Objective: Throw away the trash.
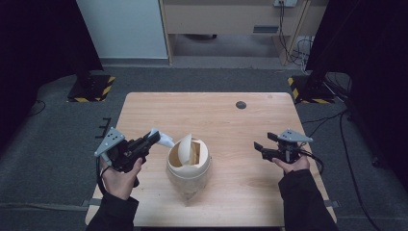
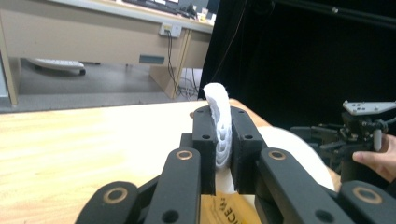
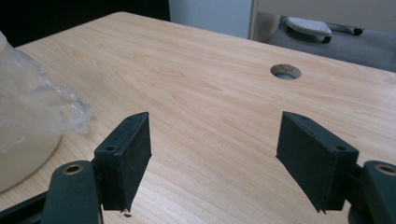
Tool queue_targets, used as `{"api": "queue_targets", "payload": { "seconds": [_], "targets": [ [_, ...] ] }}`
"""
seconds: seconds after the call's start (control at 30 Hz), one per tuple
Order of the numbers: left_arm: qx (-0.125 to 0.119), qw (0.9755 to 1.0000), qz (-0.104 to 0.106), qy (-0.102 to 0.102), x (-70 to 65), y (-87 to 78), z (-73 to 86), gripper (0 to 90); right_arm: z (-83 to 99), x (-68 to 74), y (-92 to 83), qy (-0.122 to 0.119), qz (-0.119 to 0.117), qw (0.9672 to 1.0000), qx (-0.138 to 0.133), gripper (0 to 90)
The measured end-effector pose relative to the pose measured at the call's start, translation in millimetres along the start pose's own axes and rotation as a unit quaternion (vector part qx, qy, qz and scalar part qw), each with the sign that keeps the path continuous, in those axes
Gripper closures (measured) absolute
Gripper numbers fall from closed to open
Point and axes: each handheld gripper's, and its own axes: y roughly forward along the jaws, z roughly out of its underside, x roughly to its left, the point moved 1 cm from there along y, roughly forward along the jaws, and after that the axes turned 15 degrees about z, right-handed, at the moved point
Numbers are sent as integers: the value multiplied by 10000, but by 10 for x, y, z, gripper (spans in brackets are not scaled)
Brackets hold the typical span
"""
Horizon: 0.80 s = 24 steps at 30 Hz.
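A cream round bin with a swing lid stands in the middle of the wooden table. My left gripper hovers just left of the bin's top, shut on a white crumpled wad. In the left gripper view the ribbed white wad sticks up between the pads of my left gripper, with the bin's pale top beyond. My right gripper is held to the right of the bin, apart from it. It stands open over bare wood with nothing between the jaws.
Clear plastic film bunches over the bin's edge at the left of the right gripper view. A round cable hole lies near the table's far edge. Grey floor, stand bases and a desk lie beyond the table.
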Motion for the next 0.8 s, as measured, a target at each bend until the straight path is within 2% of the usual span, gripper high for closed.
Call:
{"api": "queue_targets", "payload": {
  "seconds": [0.37, 0.8],
  "targets": [
    [372, 9993, 81, -22, 27, 114, 212, 818, 160, -58, 97, -33, 115, 9993, 347, 246],
    [740, 9970, 150, -163, 44, 241, 432, 810, 166, -53, 111, -54, 91, 9993, 367, 241]
  ]
}}
